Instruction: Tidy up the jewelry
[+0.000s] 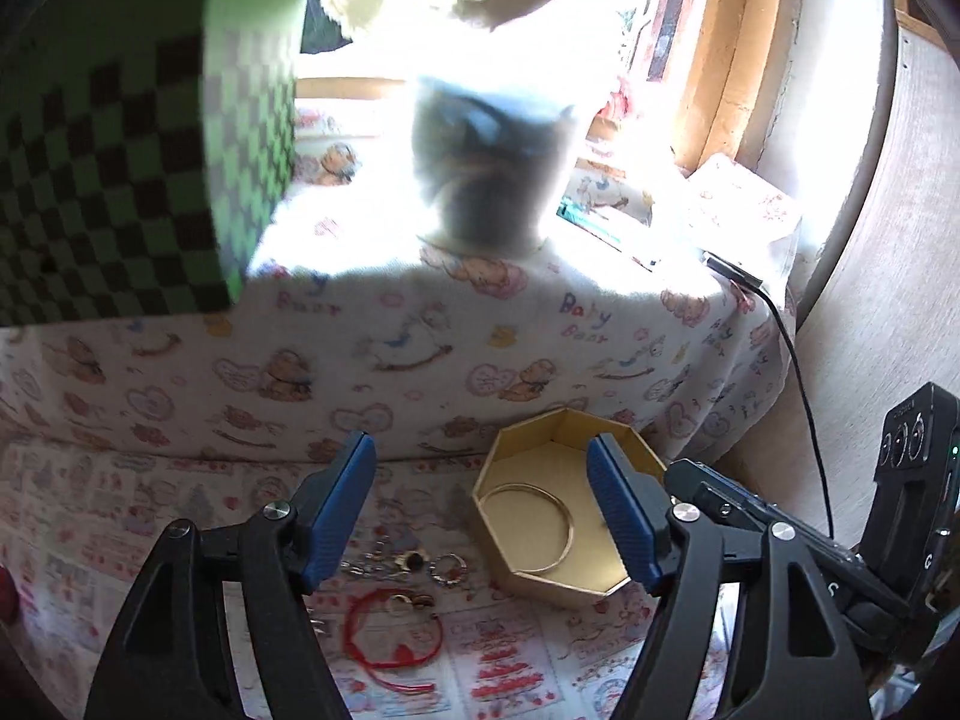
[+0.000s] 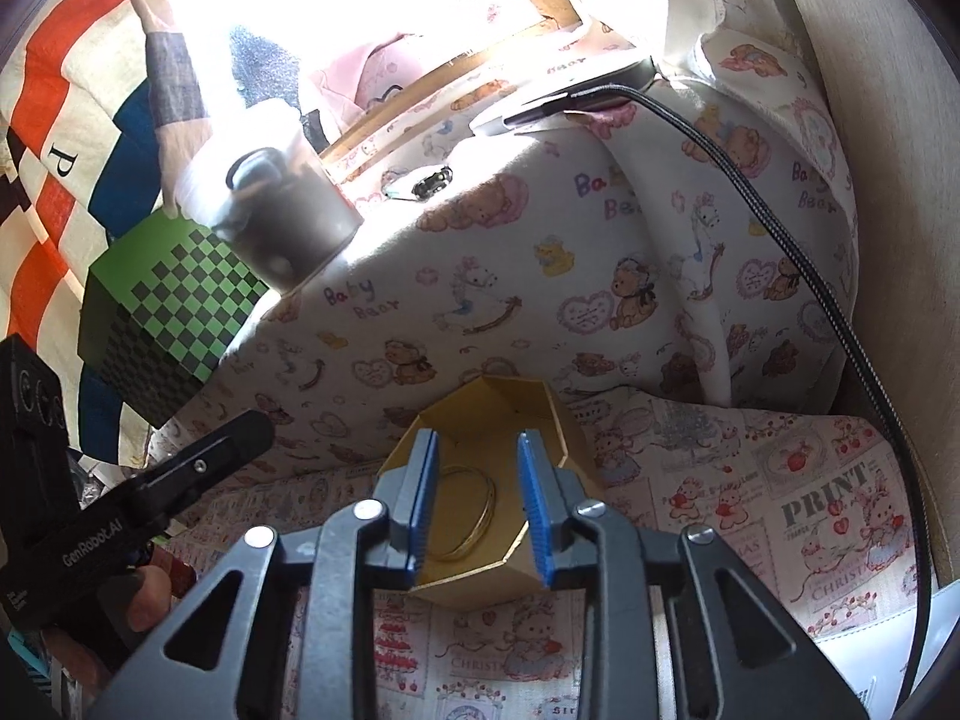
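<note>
The gold octagonal box (image 1: 561, 516) serves as the landmark: it sits open on a printed cloth (image 1: 522, 678), right against the foot of a cushion (image 1: 420, 354) covered in teddy-bear fabric. Inside the box a thin gold bangle (image 1: 528, 525) lies flat on the floor, probably already sorted.

The rest of the jewelry lies on the cloth just beside the box, on the side nearer the left gripper (image 1: 480, 510): a ring (image 1: 449, 570) closest to the box wall, a tangle of small silvery pieces with a dark stone (image 1: 390, 561) next to it, and a red cord bracelet (image 1: 396, 636) with a gold charm further from the box. They seem gathered close so each can be lifted in with a short reach.

The left gripper's fingers stand wide apart and empty, hanging above the loose pieces and the box's near edge. The right gripper (image 2: 480, 507) hangs directly over the box, its fingers only partly open with nothing between them; the bangle shows through the gap, lying below and free of them.
</note>
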Demonstrator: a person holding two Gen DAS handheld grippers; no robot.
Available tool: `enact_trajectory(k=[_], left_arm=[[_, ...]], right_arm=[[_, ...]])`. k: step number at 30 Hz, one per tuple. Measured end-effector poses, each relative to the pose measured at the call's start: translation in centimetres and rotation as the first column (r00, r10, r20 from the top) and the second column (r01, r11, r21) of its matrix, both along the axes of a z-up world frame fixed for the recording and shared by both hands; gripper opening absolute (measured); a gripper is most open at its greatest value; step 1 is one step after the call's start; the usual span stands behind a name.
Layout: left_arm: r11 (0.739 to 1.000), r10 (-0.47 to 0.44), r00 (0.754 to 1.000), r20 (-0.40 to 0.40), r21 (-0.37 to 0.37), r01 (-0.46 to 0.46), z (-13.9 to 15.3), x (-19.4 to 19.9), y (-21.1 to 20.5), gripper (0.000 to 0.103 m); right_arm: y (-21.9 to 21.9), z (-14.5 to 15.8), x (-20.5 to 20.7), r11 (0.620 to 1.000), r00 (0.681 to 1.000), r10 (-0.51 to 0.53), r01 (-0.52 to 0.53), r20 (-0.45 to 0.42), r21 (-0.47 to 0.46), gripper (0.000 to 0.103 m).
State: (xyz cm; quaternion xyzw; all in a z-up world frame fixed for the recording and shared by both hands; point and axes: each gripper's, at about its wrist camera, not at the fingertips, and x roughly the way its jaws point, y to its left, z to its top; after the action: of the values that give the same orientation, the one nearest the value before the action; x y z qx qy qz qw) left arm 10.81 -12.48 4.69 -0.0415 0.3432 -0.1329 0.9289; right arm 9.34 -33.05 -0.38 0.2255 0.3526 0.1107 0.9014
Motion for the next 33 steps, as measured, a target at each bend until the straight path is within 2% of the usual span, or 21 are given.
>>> enact_trajectory(k=[3, 6, 11, 16, 21, 27, 33], left_arm=[[0.997, 0.029, 0.995, 0.096, 0.067, -0.035, 1.7, -2.3, 1.6, 0.076], [0.994, 0.053, 0.984, 0.167, 0.083, -0.067, 2.8, -4.3, 3.4, 0.08], [0.992, 0.089, 0.972, 0.217, 0.069, -0.107, 3.7, -6.3, 5.5, 0.085], [0.988, 0.124, 0.96, 0.251, 0.057, -0.142, 2.9, -8.1, 7.4, 0.095], [0.983, 0.176, 0.963, 0.206, 0.011, -0.182, 0.7, -7.3, 9.8, 0.097], [0.975, 0.192, 0.969, 0.154, 0.078, -0.206, -1.9, -5.7, 10.7, 0.097], [0.976, 0.181, 0.982, 0.059, 0.108, -0.187, -4.3, -4.1, 10.6, 0.097]], right_arm=[[1.1, 0.7, -0.6, 0.999, 0.999, 0.016, -0.015, 0.028, -0.042, 0.029], [2.3, 1.6, -1.4, 0.995, 0.998, 0.022, -0.015, 0.064, -0.101, 0.032], [4.1, 2.6, -2.4, 0.98, 0.994, 0.016, 0.006, 0.112, -0.197, 0.033], [5.4, 3.0, -3.1, 0.97, 0.99, 0.028, 0.006, 0.138, -0.243, 0.039], [6.6, 3.1, -3.6, 0.956, 0.987, 0.041, 0.006, 0.153, -0.292, 0.049], [7.4, 2.3, -3.3, 0.949, 0.992, 0.046, -0.005, 0.121, -0.316, 0.051], [7.8, 1.7, -3.1, 0.941, 0.994, 0.046, -0.011, 0.095, -0.337, 0.057]])
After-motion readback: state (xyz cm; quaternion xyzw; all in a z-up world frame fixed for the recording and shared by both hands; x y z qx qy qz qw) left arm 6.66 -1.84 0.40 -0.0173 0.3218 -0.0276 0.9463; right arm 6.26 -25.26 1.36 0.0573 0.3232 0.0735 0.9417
